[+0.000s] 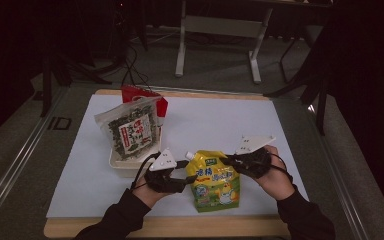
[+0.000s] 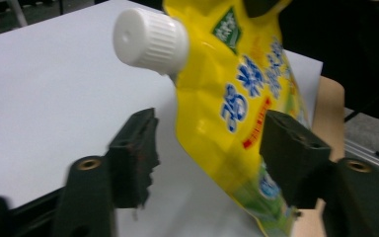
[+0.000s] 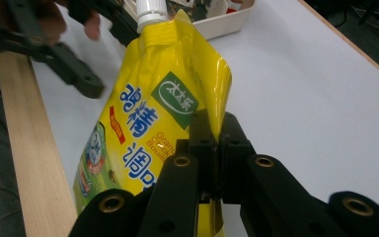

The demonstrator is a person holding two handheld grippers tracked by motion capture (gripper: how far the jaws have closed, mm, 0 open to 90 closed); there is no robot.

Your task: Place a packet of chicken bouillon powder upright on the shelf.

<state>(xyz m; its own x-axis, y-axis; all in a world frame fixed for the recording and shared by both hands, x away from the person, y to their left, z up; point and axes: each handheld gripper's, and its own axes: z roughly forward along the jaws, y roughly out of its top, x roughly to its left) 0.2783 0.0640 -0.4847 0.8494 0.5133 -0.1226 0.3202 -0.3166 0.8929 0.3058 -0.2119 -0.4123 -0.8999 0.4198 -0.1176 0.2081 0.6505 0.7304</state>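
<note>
Closest to the person you've got both hands coming in over the wooden front edge of the desk (image 1: pixel 170 227), each one holding a gripper. The right gripper (image 3: pixel 216 143) has its fingers clenched tight on the side edge of a yellow spouted pouch (image 1: pixel 213 181), pinching the foil flat between the pads. In the right gripper view you can see the green logo and blue lettering running up the pouch right next to that pinch.

The left gripper (image 2: pixel 207 143) is on the other side of the pouch, down by the spout corner. Its fingers are apart with the lower body of the pouch sitting between them. One finger (image 2: pixel 288 153) looks like it's right up against the yellow film, the other finger stands clear of it, so it's not gripping yet, fingers still released. The shot is a bit blurry there though.

The pouch itself sits near the front of the white sheet (image 1: pixel 220 120) that covers the desk, between the two hands, with its white screw cap (image 2: pixel 150 40) pointing up and away towards the left.

Further back on the left there's a shallow white tray (image 1: pixel 122 165) with a clear bag of dark dried stuff (image 1: pixel 129 131) propped up in it, and a red packet (image 1: pixel 139 95) poking up behind that.
</note>
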